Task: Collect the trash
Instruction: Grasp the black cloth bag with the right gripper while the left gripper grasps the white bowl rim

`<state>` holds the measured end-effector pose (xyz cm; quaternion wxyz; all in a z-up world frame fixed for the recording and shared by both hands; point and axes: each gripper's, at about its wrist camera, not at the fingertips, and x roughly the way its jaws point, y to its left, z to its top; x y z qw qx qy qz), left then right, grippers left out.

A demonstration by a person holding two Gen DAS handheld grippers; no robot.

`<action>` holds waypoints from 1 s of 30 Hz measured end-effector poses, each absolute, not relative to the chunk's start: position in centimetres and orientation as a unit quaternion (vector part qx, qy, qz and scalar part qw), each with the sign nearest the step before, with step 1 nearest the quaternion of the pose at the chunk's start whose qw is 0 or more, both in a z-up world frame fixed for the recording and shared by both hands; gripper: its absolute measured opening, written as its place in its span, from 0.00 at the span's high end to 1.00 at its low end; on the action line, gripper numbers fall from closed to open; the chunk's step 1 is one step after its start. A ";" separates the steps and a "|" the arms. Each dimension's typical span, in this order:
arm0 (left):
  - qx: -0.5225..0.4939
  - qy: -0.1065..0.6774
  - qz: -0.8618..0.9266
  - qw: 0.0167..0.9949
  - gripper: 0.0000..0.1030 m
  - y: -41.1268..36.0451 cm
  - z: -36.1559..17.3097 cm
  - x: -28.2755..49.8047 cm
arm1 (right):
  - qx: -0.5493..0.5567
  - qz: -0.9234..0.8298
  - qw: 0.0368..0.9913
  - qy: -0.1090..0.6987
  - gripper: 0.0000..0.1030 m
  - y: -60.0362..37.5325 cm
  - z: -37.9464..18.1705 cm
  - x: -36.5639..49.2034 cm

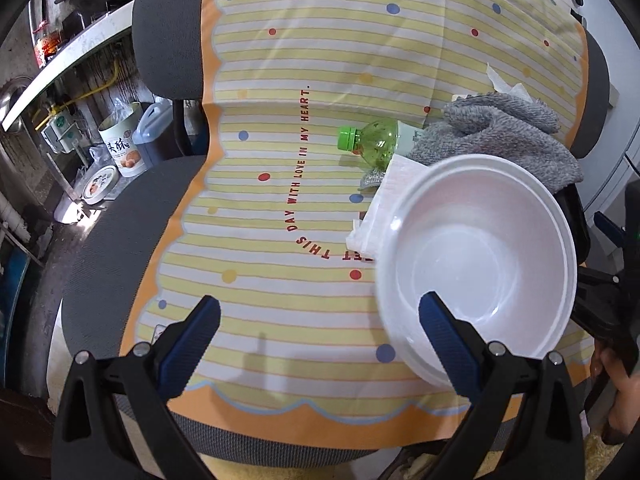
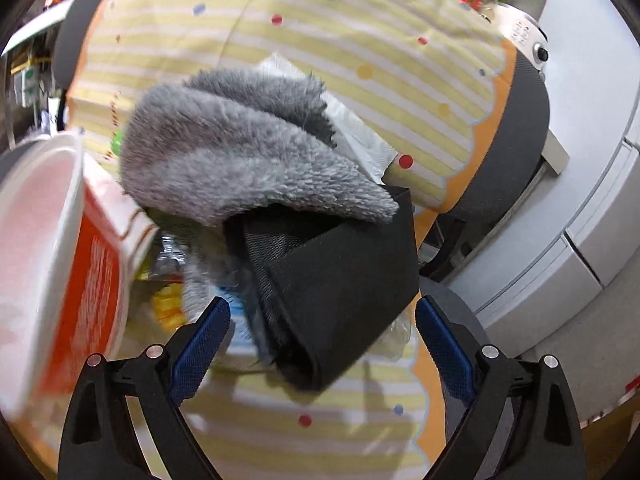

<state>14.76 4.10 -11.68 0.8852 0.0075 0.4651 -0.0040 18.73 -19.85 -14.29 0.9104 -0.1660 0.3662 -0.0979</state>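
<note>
Left wrist view. You are holding the left gripper (image 1: 320, 344) wide open, gripping nothing, over the yellow-striped dotted cloth (image 1: 320, 60) that is covering a grey mesh chair (image 1: 108, 248). The white round plastic bowl (image 1: 476, 256), the landmark here, is sitting tilted and showing nothing inside; your right fingertip is overlapping its near rim in the picture, contact unclear. Behind the bowl, a white paper napkin (image 1: 380, 216) is lying partly under its rim, a green clear plastic bottle with a green cap (image 1: 372, 140) is lying on its side beyond that, and a grey fluffy towel (image 1: 508, 136) is heaped just behind the bowl.

Right wrist view. You are keeping the right gripper (image 2: 322, 340) wide open too, empty. A black folded mesh cloth (image 2: 336, 276) is lying between the fingers, under the towel, right of the bowl. Blurred wrappers are showing beneath.

Judgement: nothing is looking collected yet; bottle, napkin and wrappers are all remaining.
</note>
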 end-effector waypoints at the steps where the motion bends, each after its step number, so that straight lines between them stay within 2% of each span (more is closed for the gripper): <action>1: 0.008 0.467 -0.002 0.884 0.06 4.1 -11.9 15.0 | -0.185 -0.107 0.907 0.362 0.11 -19.7 -14.5 19.0; 4: -0.006 0.473 -0.006 0.881 0.06 4.0 -12.4 15.4 | -0.235 -0.128 0.901 0.341 0.15 -19.2 -14.8 18.7; 5: -0.012 0.474 -0.010 0.881 0.06 4.0 -12.4 15.4 | -0.248 -0.132 0.899 0.335 0.31 -19.0 -14.8 18.5; 7: -0.020 0.475 -0.023 0.879 0.06 3.6 -12.5 15.3 | -0.268 -0.144 0.893 0.330 0.57 -19.1 -15.1 18.2; 9: -0.018 0.473 -0.036 0.880 0.06 3.0 -12.5 15.1 | -0.264 -0.144 0.895 0.328 0.68 -19.9 -15.1 17.6; 10: -0.014 0.473 -0.039 0.880 0.06 2.7 -12.5 14.9 | -0.237 -0.139 0.906 0.322 0.80 -20.9 -14.5 16.8; 11: -0.012 0.471 -0.041 0.881 0.06 2.5 -12.5 14.9 | -0.212 -0.133 0.915 0.318 0.86 -21.7 -13.9 16.2; 16: -0.014 0.462 -0.061 0.884 0.06 2.0 -12.0 14.0 | 0.029 -0.057 0.951 0.302 0.91 -29.1 -9.9 11.1; 19: -0.016 0.462 -0.064 0.884 0.06 2.0 -12.0 13.6 | 0.127 -0.036 0.950 0.284 0.92 -32.8 -8.5 8.4; 24: -0.024 0.464 -0.070 0.883 0.06 2.2 -12.0 13.0 | 0.194 -0.023 0.942 0.272 0.94 -34.6 -7.9 3.6; 30: -0.027 0.464 -0.081 0.882 0.06 1.9 -11.5 13.5 | 0.172 -0.030 0.935 0.308 0.94 -33.3 -10.4 1.2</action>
